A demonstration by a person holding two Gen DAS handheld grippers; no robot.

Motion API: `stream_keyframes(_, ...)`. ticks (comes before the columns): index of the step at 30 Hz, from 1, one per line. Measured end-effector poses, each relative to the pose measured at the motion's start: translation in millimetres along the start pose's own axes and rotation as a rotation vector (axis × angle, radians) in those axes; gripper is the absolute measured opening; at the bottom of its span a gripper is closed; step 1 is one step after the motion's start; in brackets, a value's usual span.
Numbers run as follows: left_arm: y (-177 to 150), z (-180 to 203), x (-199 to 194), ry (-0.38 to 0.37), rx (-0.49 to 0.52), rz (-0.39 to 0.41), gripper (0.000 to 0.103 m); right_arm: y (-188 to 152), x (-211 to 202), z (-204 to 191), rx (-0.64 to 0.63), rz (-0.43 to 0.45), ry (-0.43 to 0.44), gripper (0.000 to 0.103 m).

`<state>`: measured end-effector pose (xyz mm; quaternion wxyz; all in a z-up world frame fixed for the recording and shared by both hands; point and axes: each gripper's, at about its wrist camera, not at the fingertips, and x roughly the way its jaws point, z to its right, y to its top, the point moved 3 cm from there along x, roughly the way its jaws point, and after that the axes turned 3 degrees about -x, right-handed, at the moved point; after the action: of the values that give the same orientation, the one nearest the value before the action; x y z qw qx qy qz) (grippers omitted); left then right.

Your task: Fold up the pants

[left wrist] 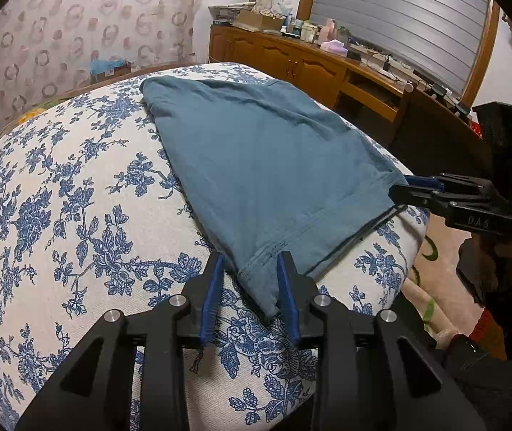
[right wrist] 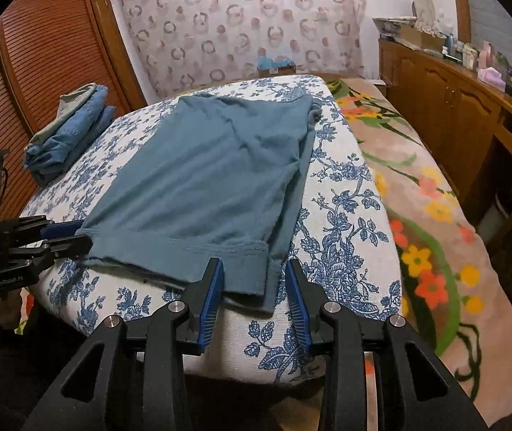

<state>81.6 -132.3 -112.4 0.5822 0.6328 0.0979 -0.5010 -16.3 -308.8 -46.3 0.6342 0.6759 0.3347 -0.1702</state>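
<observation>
The stack of folded jeans (right wrist: 69, 133) lies at the far left of the cushion (right wrist: 345, 215), a white pad printed with blue flowers, close to the brown slatted door (right wrist: 40, 72). Right of that stack, the teal pants (right wrist: 205, 183) lie folded flat in the middle of the cushion, one short edge at the far end and the hemmed edge toward the near rim. At the near left corner of that hemmed edge sits the left tool (left wrist: 250, 262), its blue pads (left wrist: 212, 294) standing apart on either side of the pointed corner of cloth, which lies between them; the pads do not press on it. At the near right corner the right tool (right wrist: 256, 267) likewise has its jaws apart, with the stitched hem and the layer beneath it lying in the gap and clear space between cloth and right pad. Right of the cushion spreads a pink blanket (right wrist: 435, 215) with orange and yellow flowers, and beyond it a wooden sideboard (right wrist: 453, 107) carries bottles and boxes.
</observation>
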Motion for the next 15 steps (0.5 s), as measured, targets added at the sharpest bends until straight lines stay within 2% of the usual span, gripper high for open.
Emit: stream_keyframes(15,-0.5,-0.4,0.1,-0.005,-0.007,0.001,0.034,-4.8,1.6,-4.3,-0.009,-0.003,-0.005,0.037)
